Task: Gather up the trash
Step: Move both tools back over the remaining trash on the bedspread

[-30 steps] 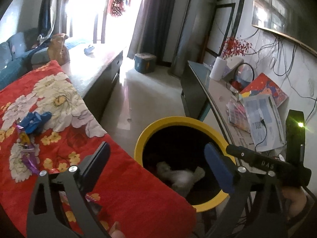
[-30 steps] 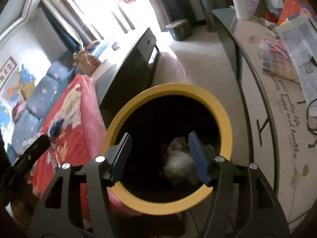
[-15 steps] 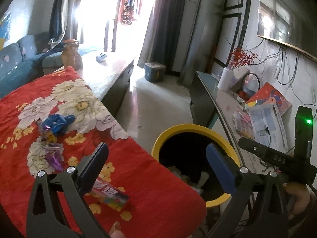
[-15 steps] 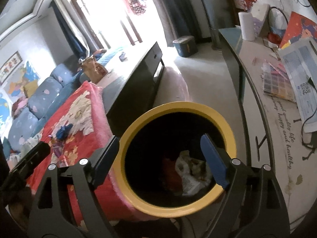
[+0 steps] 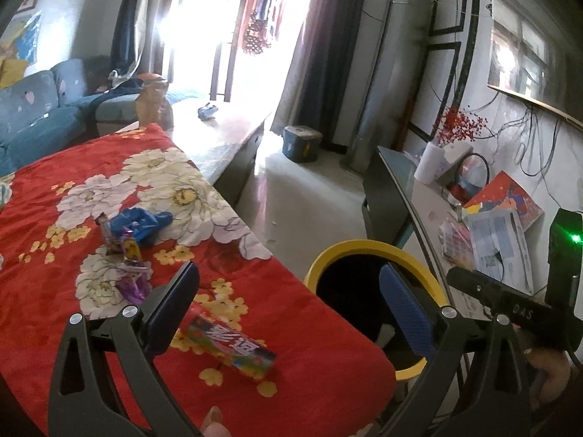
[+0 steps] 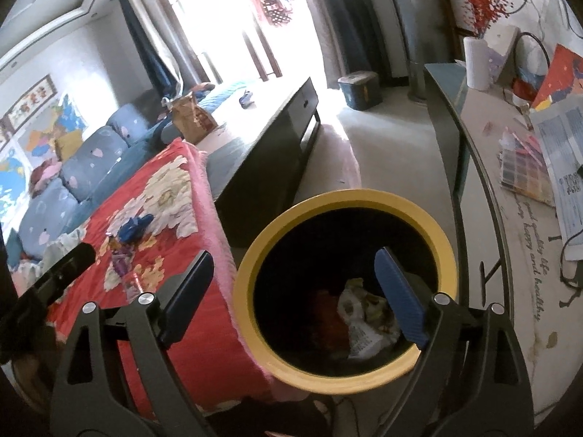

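Red floral cloth (image 5: 298, 313) carries a candy box (image 5: 233, 351), long axis slanting toward the yellow bin (image 6: 344, 284) alongside; wrappers (image 5: 131, 255) lie beyond. Both hand-held grippers (image 5: 288, 313) (image 6: 291, 296) gape, empty.

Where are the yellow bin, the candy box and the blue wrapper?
yellow bin (image 6: 430, 216), right wrist view, far rim.
candy box (image 5: 233, 347), left wrist view, printed top face.
blue wrapper (image 5: 140, 224), left wrist view, crumpled middle.

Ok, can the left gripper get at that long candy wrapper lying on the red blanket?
Probably yes. The left gripper is open and empty, and the candy wrapper lies flat on the red blanket just below it, with nothing covering it.
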Demonstrator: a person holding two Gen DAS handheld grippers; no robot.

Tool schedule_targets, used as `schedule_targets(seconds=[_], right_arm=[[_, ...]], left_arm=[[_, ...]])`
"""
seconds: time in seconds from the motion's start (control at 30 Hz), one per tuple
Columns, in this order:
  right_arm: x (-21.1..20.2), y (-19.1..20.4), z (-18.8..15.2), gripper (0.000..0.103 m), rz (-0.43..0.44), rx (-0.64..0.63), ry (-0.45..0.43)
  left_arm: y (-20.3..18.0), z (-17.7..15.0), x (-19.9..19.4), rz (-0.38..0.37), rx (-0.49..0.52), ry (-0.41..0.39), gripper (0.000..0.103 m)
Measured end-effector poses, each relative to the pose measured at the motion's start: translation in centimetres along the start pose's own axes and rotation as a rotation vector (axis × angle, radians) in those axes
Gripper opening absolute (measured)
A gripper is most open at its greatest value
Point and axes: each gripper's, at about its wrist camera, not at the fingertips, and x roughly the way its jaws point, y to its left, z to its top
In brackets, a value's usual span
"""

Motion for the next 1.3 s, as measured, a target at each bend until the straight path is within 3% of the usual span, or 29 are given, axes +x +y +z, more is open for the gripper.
schedule_targets(seconds=[0.73,1.3], right_arm=[[0.0,6.4,-1.4,0.082,0.078,-0.153,0.017],[1.5,12.7,-3.0,0.082,0.141,-0.315,0.071]], left_arm=[[5.4,0.2,-2.3,0.078,-0.093,-0.05,0.096],[12.0,-0.1,-3.3,0.148,-0.214,-0.051,0.096]])
